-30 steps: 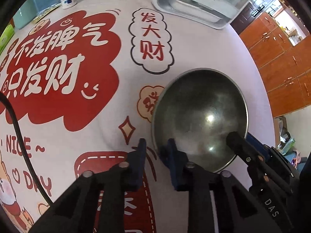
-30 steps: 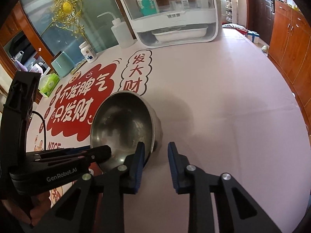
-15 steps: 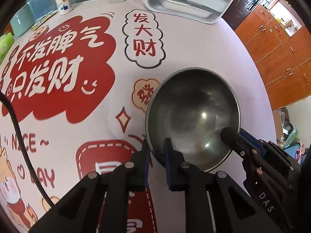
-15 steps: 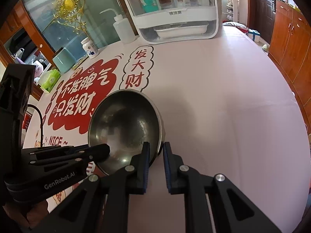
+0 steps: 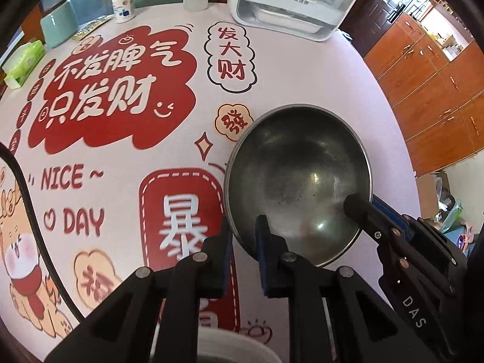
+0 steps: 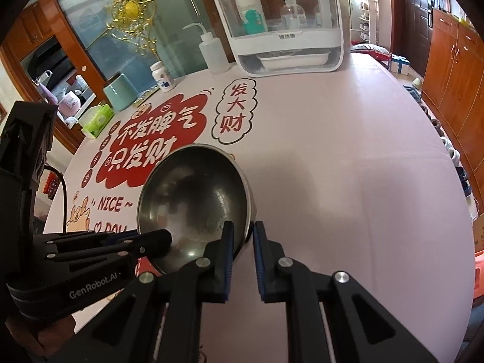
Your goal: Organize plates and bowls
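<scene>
With both grippers, left (image 5: 243,239) and right (image 6: 243,242), clamping their fingers on opposite rims of the steel bowl (image 5: 298,181) just above the counter (image 6: 348,157) (thin, slick rims), uneven lifting could tip or drop it.

Round table under pink printed cloth (image 6: 348,157), orange-brown wooden cabinets (image 6: 453,69), frosted glass panel (image 6: 127,39), daylight

Both grippers' jaws clamped, angled downward.
</scene>
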Demonstrator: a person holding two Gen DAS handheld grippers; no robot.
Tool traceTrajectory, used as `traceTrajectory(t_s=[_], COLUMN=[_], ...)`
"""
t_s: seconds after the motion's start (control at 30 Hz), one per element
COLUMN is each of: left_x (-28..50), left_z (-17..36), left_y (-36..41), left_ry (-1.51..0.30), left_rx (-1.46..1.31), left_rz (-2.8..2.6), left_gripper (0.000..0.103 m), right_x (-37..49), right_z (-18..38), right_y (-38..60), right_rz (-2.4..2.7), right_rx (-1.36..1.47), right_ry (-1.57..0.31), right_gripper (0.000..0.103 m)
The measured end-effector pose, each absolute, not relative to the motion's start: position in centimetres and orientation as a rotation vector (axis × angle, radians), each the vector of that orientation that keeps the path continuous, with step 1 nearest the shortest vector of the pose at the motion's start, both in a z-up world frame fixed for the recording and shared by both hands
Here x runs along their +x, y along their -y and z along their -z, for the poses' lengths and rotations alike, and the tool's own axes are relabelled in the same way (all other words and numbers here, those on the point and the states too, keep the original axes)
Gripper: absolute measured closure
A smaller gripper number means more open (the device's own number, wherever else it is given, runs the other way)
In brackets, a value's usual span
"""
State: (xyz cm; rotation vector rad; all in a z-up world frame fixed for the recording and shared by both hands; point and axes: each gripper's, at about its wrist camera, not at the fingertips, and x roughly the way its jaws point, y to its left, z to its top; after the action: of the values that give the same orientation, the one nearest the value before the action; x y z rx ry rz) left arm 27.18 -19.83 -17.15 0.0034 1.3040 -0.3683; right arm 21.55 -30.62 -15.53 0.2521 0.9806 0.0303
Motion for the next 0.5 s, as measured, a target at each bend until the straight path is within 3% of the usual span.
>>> traceTrajectory(t_s=[0.5], left_x=[20.3], left_z=[13.2], left_y=[17.9], left_ry=[-1.248], left_rx=[-0.01], left_rz=[0.366], left_gripper=[0.089], right_x=[15.7], right_z=[12.1], right_y=[28.9], right_rz=[-0.075], right_rx=[0.234], right_ry=[-0.915], right_gripper=[0.09])
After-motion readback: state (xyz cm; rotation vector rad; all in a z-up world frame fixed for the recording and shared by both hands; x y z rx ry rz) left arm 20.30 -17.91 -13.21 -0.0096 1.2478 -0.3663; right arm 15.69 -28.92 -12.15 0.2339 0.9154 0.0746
